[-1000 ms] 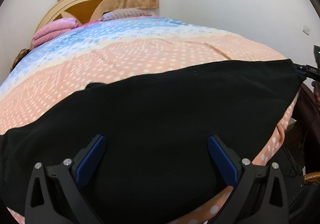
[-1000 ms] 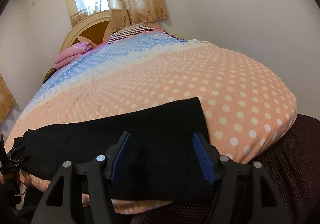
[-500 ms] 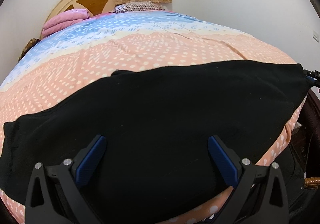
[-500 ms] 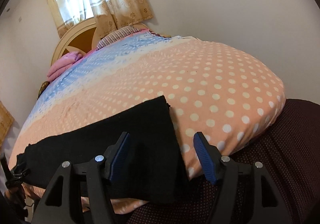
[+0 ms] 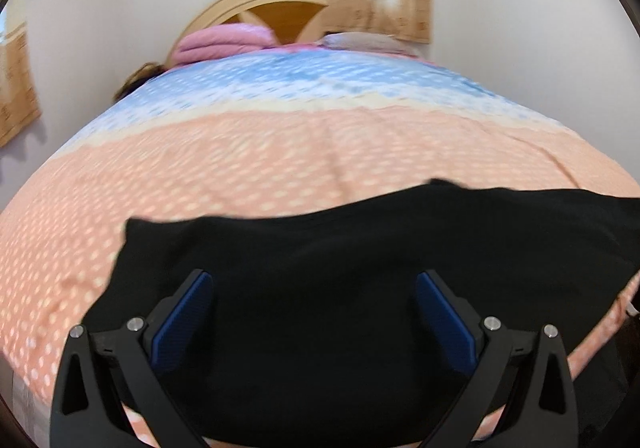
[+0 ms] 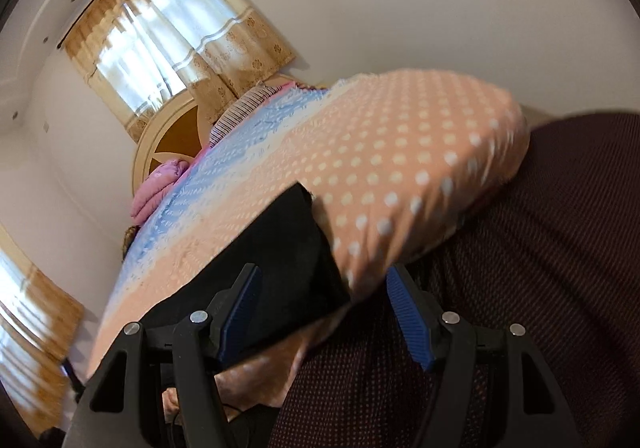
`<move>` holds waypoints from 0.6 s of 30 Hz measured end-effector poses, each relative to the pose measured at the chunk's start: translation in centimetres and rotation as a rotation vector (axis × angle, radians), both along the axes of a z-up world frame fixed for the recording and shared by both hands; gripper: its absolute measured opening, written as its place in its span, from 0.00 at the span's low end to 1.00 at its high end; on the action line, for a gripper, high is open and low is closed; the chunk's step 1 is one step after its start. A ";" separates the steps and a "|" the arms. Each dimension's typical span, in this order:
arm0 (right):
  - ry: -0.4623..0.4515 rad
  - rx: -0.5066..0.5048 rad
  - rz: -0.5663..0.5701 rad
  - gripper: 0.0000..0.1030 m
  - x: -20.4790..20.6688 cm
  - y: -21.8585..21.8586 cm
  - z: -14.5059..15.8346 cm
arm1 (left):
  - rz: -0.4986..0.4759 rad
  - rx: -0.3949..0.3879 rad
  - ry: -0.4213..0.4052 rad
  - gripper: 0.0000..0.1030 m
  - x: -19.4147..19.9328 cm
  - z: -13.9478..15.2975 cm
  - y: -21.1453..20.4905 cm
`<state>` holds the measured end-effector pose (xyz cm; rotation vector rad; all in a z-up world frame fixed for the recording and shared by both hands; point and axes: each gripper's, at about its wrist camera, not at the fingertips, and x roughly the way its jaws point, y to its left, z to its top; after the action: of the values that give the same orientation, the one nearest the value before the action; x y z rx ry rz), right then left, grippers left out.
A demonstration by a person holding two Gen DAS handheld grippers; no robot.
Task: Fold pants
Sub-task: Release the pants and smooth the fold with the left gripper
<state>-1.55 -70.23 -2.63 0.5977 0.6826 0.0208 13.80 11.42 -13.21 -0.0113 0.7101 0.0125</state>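
Black pants (image 5: 340, 280) lie flat along the near edge of the bed, on the orange dotted cover (image 5: 248, 168). My left gripper (image 5: 312, 288) hovers above the left part of the pants, jaws wide apart and empty; the pants' left end shows just past the left finger. In the right wrist view, which is strongly tilted, the right end of the pants (image 6: 288, 248) lies by the bed's corner. My right gripper (image 6: 320, 288) is open and empty, its left finger over the black cloth, its right finger past the bed's edge.
A pink folded blanket (image 5: 224, 42) and a pillow (image 5: 360, 40) lie by the wooden headboard (image 5: 280, 6). Curtains (image 6: 172, 32) hang at the window. A dark dotted cloth (image 6: 540, 268) drops below the bed's corner on the right.
The left gripper has swung left, bringing the pants' left end into view. The right gripper has shifted right to the pants' right end and rolled, so its view tilts.
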 end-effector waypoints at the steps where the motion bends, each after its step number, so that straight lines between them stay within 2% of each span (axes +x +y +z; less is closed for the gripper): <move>1: 0.002 0.010 0.003 0.65 0.1 0.0 -0.3 | 0.019 -0.002 0.004 1.00 0.0 -0.3 0.6; 4: -0.021 0.030 0.011 0.65 0.4 0.4 -0.3 | 0.052 -0.018 0.010 1.00 -0.1 -1.0 1.6; 7: -0.070 -0.043 0.023 0.65 0.7 1.2 1.3 | 0.064 -0.013 0.012 1.00 0.1 -1.3 1.8; 10: -0.067 -0.106 0.051 0.65 2.4 1.9 2.3 | 0.065 -0.008 0.008 1.00 0.3 -1.3 1.7; 14: 0.000 -0.117 0.085 0.65 6.0 1.9 1.9 | 0.072 -0.006 -0.005 1.00 -0.1 -1.1 2.1; 18: 0.039 -0.089 0.156 0.64 7.7 1.4 0.4 | 0.087 -0.016 -0.007 1.00 -0.4 -1.1 2.9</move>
<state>6.14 -68.80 -2.27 0.4592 0.7629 0.1236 13.44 14.30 -14.31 -0.0576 0.7025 0.0900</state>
